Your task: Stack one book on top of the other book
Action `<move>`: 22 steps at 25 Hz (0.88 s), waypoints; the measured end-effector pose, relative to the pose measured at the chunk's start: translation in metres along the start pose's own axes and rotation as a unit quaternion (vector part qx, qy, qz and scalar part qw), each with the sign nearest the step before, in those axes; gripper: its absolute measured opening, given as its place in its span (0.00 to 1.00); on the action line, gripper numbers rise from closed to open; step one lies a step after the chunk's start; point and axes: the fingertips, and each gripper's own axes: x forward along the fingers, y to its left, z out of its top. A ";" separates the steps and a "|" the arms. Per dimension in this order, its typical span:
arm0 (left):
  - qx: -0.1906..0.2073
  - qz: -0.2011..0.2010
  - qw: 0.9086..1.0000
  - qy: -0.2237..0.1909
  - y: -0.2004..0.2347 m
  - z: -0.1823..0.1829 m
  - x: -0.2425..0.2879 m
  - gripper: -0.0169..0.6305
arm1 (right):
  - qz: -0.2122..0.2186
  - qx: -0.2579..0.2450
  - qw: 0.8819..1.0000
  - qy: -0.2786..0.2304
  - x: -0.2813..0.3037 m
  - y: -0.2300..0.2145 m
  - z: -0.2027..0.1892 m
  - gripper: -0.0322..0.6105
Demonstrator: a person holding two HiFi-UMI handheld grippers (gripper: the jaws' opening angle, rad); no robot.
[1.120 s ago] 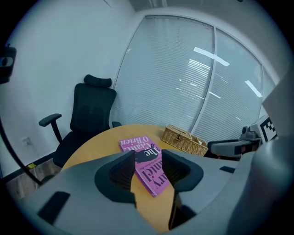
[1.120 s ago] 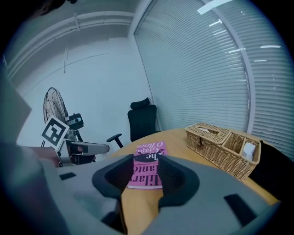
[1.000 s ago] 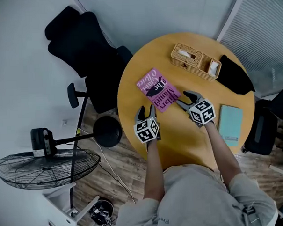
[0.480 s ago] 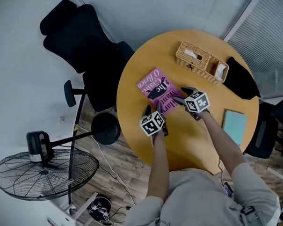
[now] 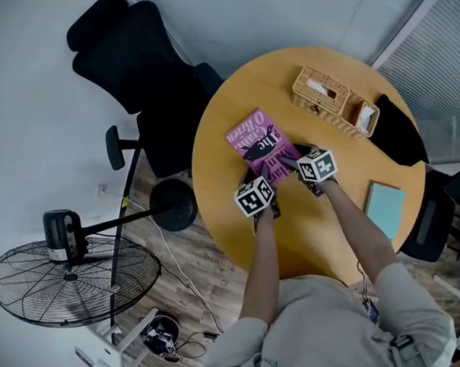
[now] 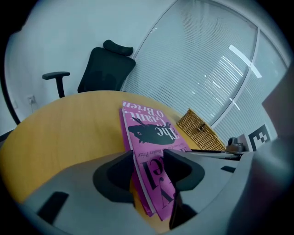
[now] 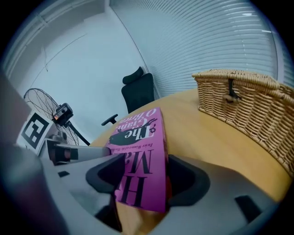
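Note:
A pink book (image 5: 257,142) lies flat on the round wooden table (image 5: 214,160), its near end toward me. My left gripper (image 5: 262,179) straddles its near left corner. In the left gripper view that corner (image 6: 147,126) sits between the jaws (image 6: 149,170), which are closing; I see no firm pinch. My right gripper (image 5: 294,159) stands wide around the near right corner. The right gripper view shows the book (image 7: 138,133) filling the gap of the right gripper (image 7: 144,176). A teal book (image 5: 385,208) lies apart at the table's right edge.
A wicker basket (image 5: 334,100) stands at the table's far side, with a black bag (image 5: 399,130) to its right. A black office chair (image 5: 133,61) sits beyond the table's left edge. On the floor at the left stands a fan (image 5: 67,289).
Both grippers have dropped and moved forward, from just short of the pink book to straddling its near corners. Neither book has moved on the table.

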 end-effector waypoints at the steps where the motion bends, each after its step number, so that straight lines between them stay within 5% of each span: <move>1: 0.000 -0.001 1.000 -0.001 -0.001 0.000 0.000 0.35 | -0.003 -0.003 1.000 -0.001 0.000 0.001 0.000 0.51; 22: 0.052 -0.011 0.998 -0.026 -0.022 0.020 -0.026 0.35 | -0.067 -0.010 0.995 -0.072 -0.037 0.019 0.012 0.51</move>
